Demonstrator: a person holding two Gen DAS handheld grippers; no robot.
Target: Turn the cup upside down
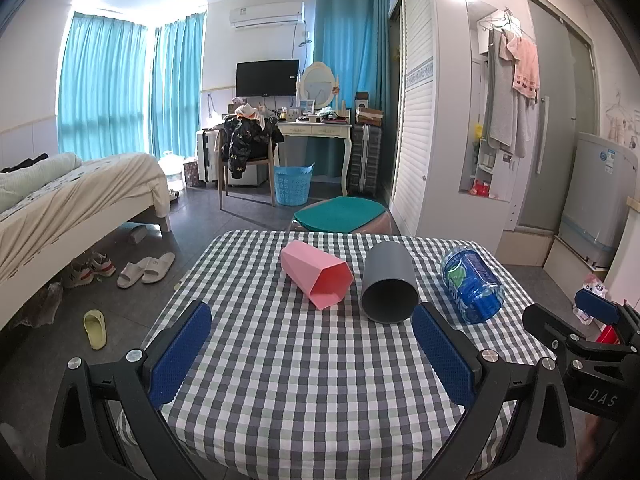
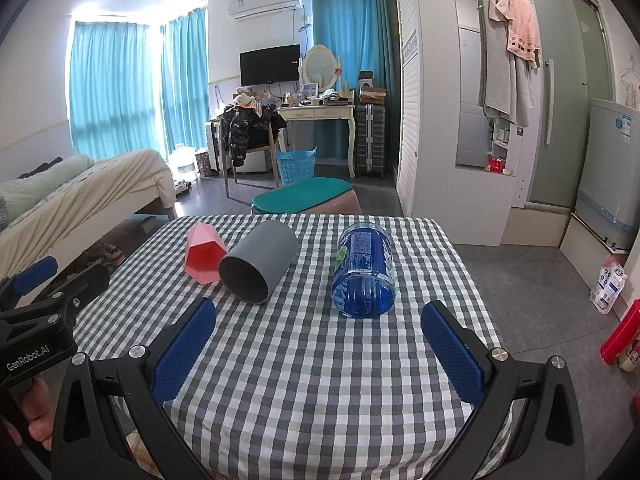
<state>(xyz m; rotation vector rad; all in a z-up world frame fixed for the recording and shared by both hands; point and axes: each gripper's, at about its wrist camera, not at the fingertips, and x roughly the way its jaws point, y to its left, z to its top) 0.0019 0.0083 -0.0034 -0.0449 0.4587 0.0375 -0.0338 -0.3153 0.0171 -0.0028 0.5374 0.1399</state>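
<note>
Three cups lie on their sides on the checked tablecloth (image 1: 304, 380), mouths toward me. A pink faceted cup (image 1: 316, 278) is on the left, a grey round cup (image 1: 388, 288) in the middle, a blue clear cup (image 1: 472, 286) on the right. In the right wrist view they show as pink (image 2: 202, 258), grey (image 2: 258, 262) and blue (image 2: 364, 270). My left gripper (image 1: 312, 344) is open and empty, short of the pink and grey cups. My right gripper (image 2: 320, 344) is open and empty, short of the grey and blue cups.
The table's far edge borders a stool with a green cushion (image 1: 340, 216). A bed (image 1: 72, 200) stands on the left, a white wardrobe (image 1: 424, 120) on the right. Slippers (image 1: 146, 268) lie on the floor. A red item (image 2: 622, 336) sits right of the table.
</note>
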